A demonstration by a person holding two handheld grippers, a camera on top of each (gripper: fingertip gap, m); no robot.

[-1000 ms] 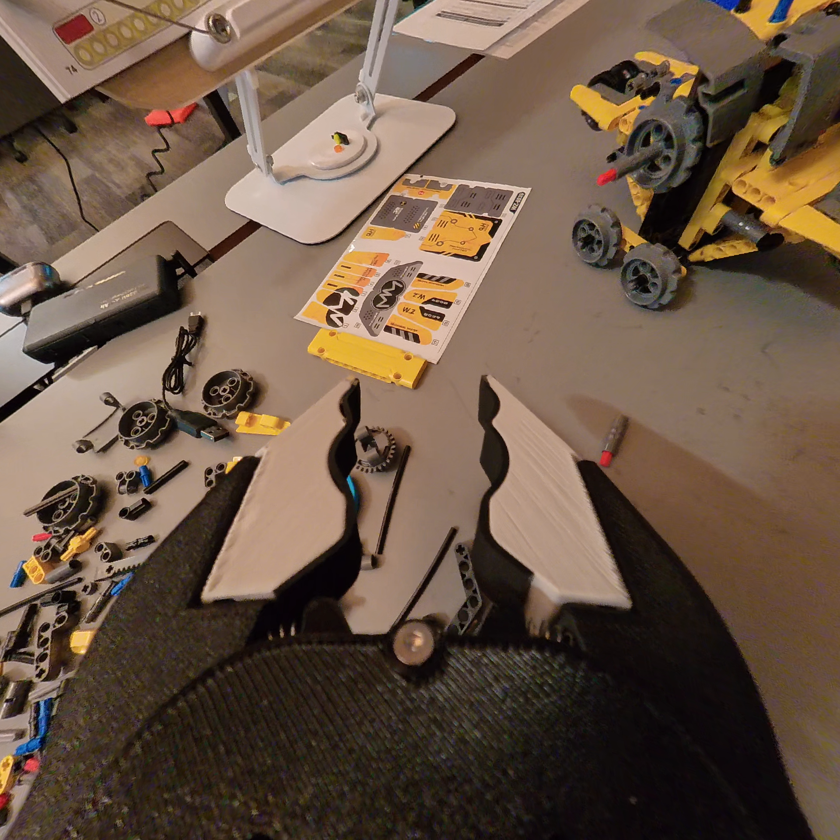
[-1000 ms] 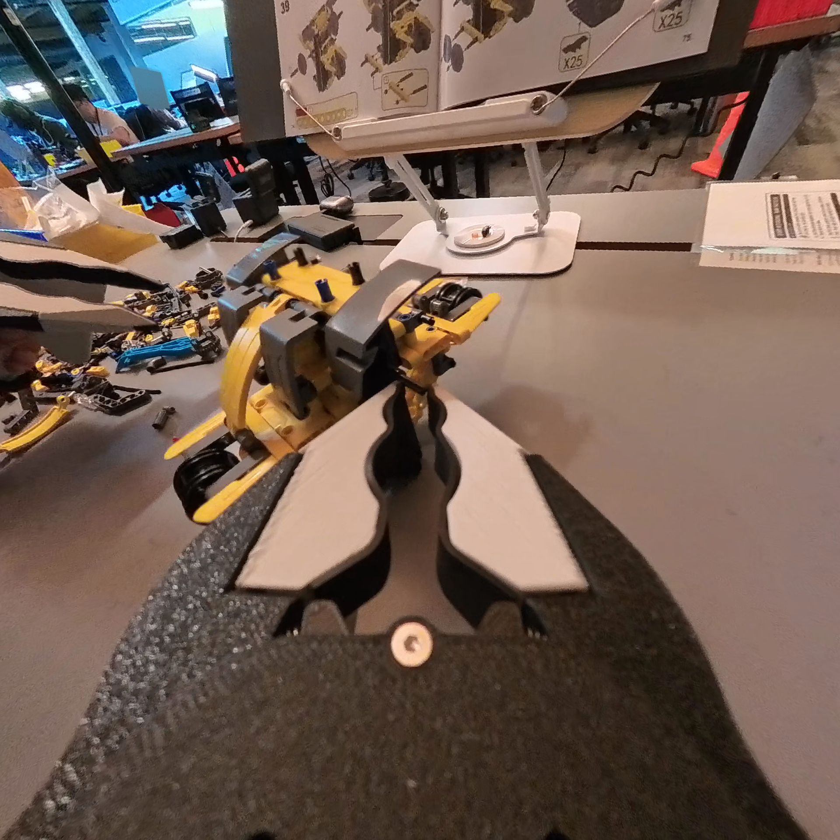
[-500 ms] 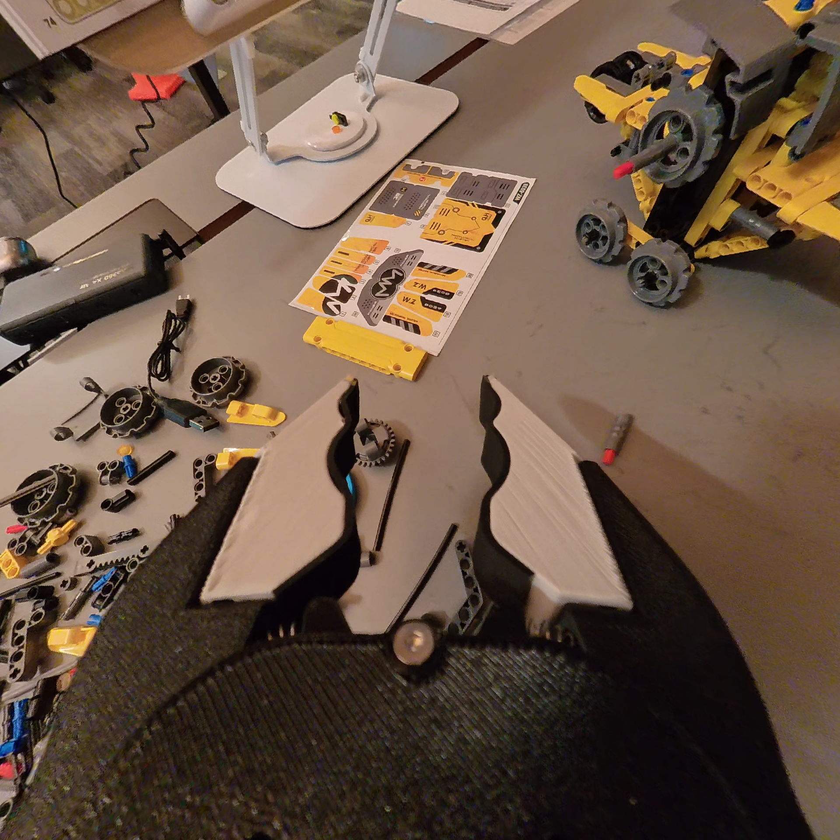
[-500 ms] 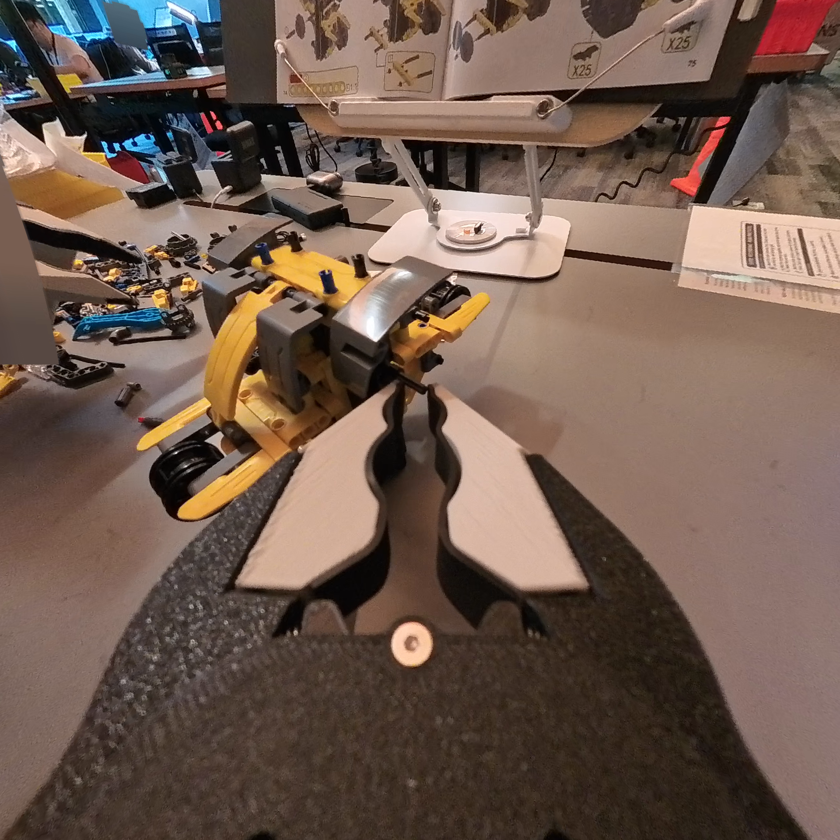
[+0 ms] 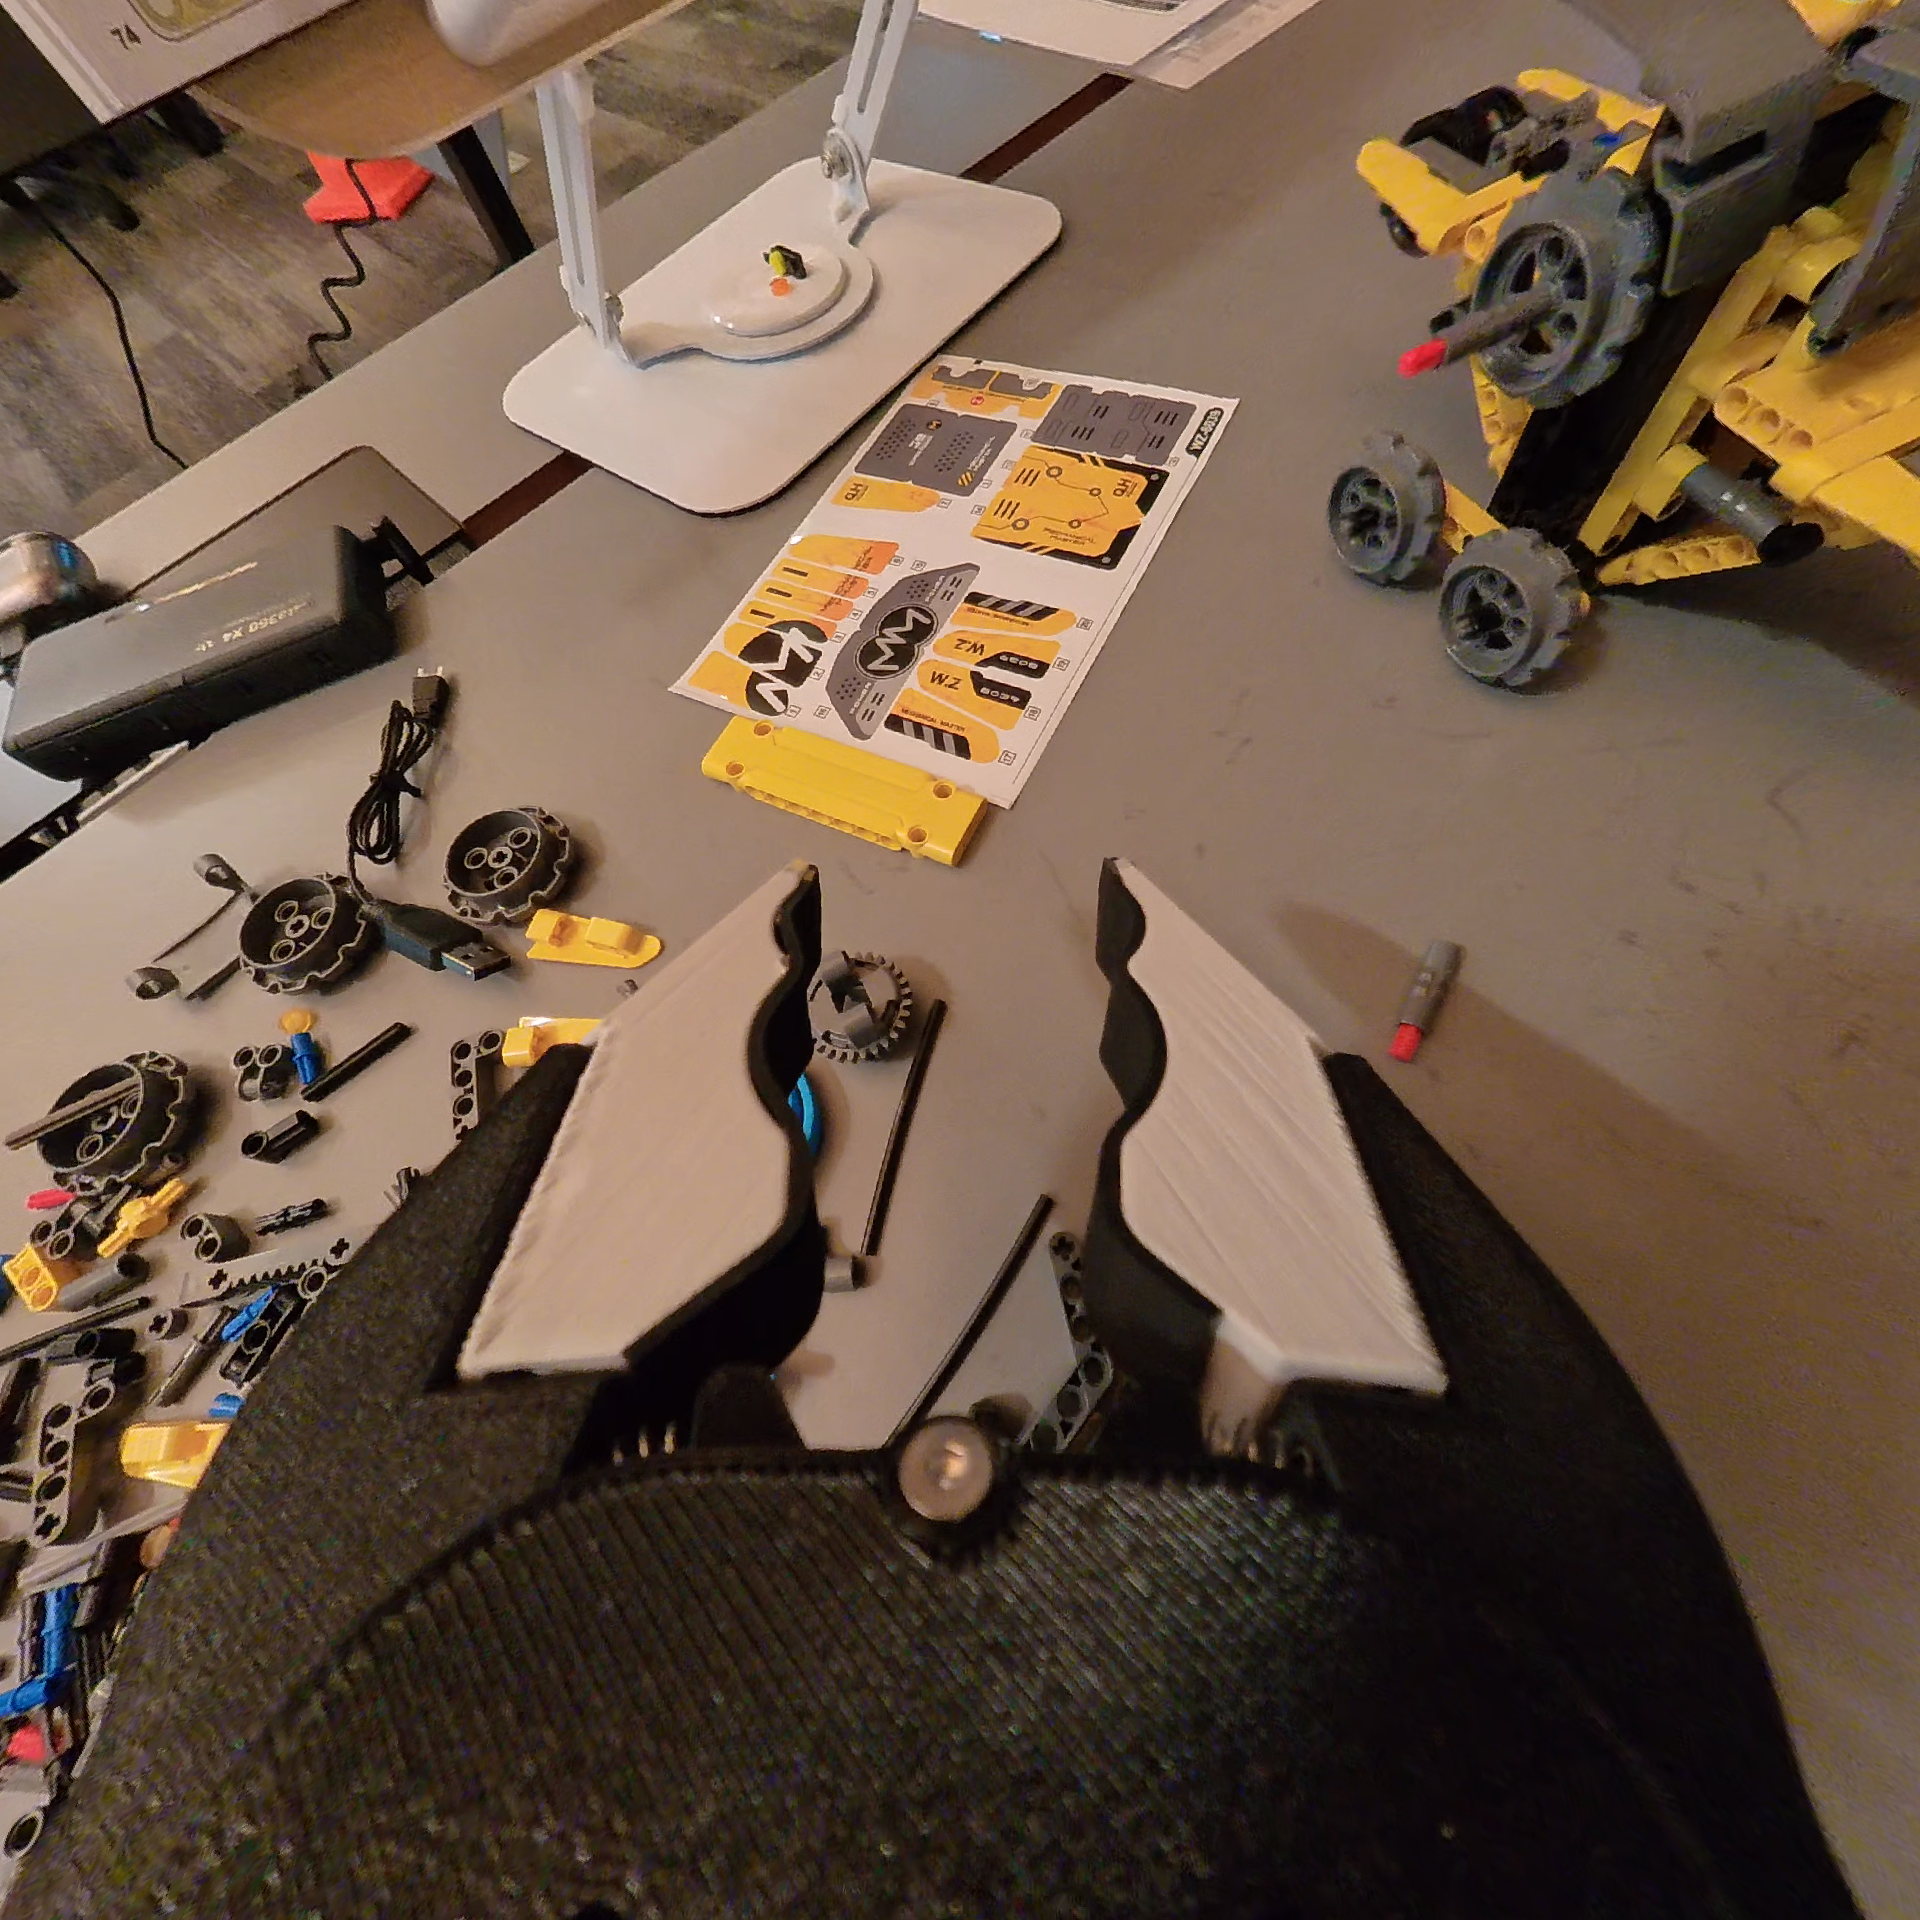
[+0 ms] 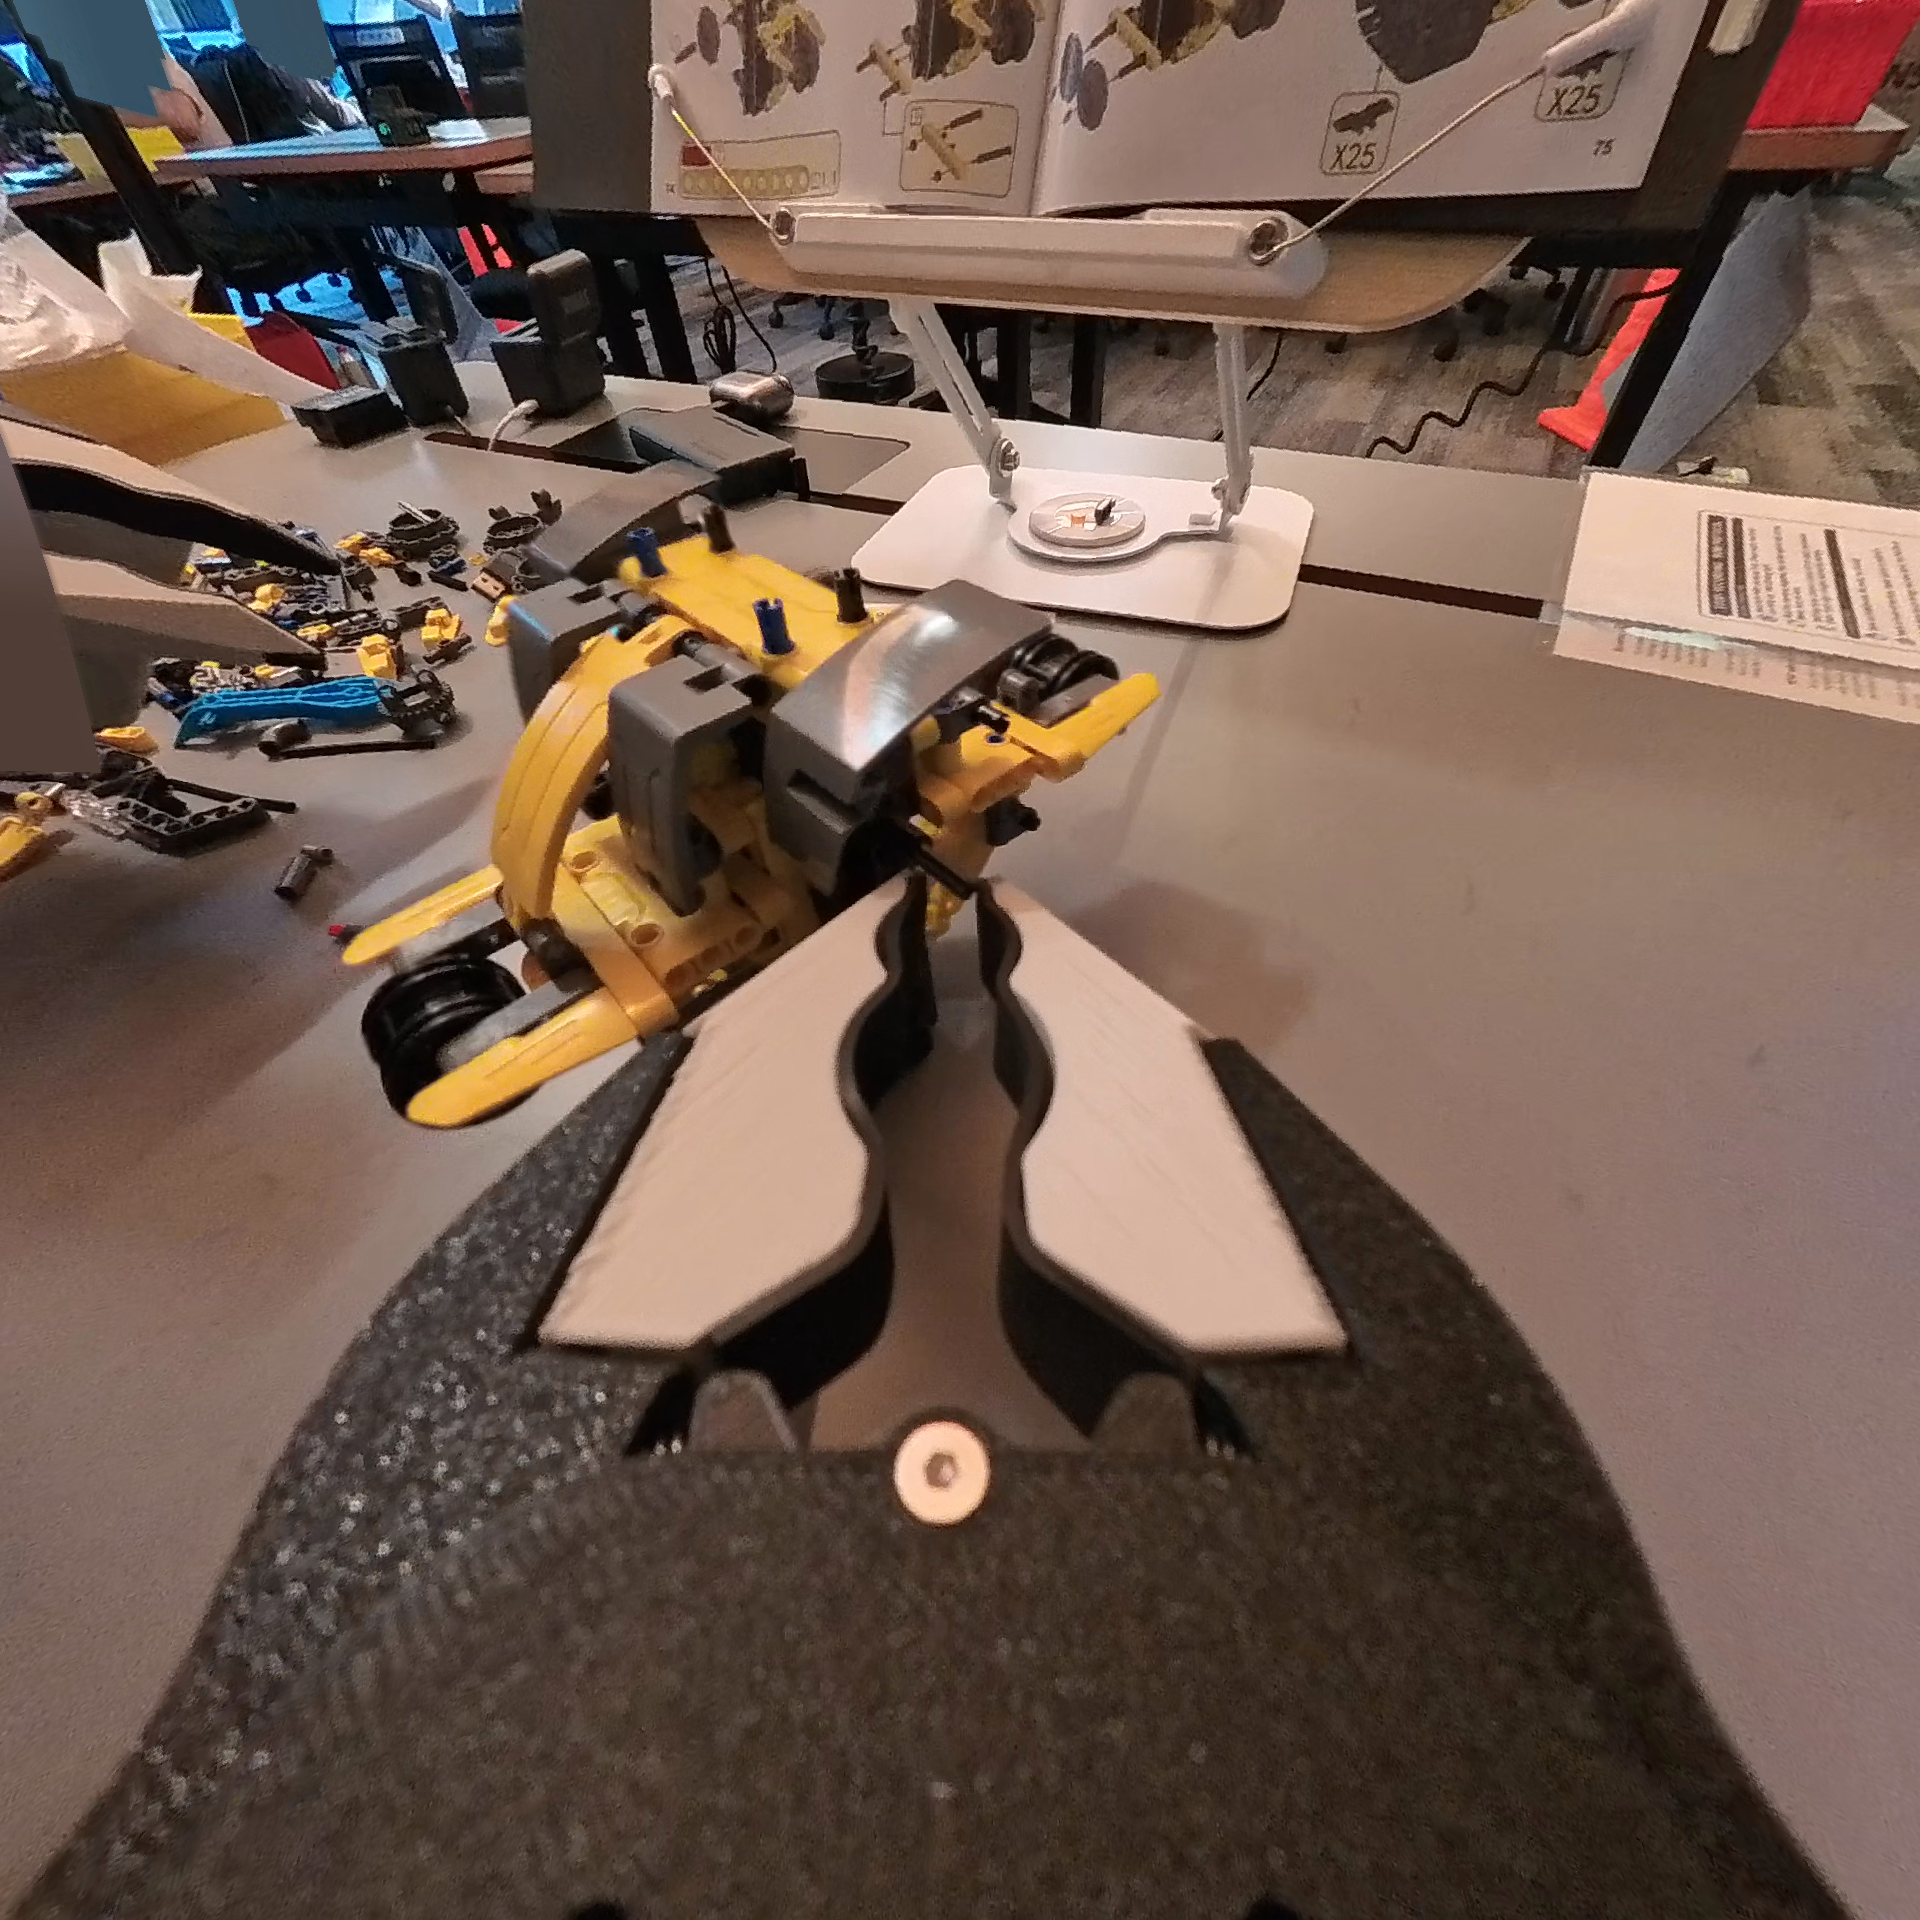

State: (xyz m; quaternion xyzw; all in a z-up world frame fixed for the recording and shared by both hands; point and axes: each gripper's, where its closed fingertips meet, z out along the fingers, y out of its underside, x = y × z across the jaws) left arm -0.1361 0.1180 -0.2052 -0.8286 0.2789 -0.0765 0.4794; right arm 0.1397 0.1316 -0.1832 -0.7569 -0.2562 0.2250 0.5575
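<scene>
My left gripper (image 5: 956, 883) is open and empty above the grey table (image 5: 1351, 1039). A grey gear (image 5: 864, 1006) and a black axle (image 5: 902, 1127) lie between its fingers. A yellow panel (image 5: 844, 800) lies just ahead, under the edge of a sticker sheet (image 5: 966, 582). The yellow and grey brick model (image 5: 1683, 312) stands at the far right. In the right wrist view my right gripper (image 6: 948, 896) is almost closed, with its tips on a black pin (image 6: 940, 868) that sticks out of the model (image 6: 727, 790).
A white book stand (image 6: 1081, 540) holds an open instruction book (image 6: 1143, 94) at the back. Loose parts (image 5: 156, 1195), wheels (image 5: 507, 868) and a USB cable (image 5: 416, 925) crowd the left. A grey red-tipped pin (image 5: 1425, 997) lies to the right. A black box (image 5: 197, 665) and papers (image 6: 1766, 592) lie on the table. My hands' fingertips stand some 30 centimetres from each other. Between my left fingertips and the grey red-tipped pin (image 5: 1425, 997) there is roughly 9 centimetres.
My right gripper has tilted a little, so the book stand sits higher in its view. My left gripper has drifted slightly over the loose parts. The jaws and the model are unchanged.
</scene>
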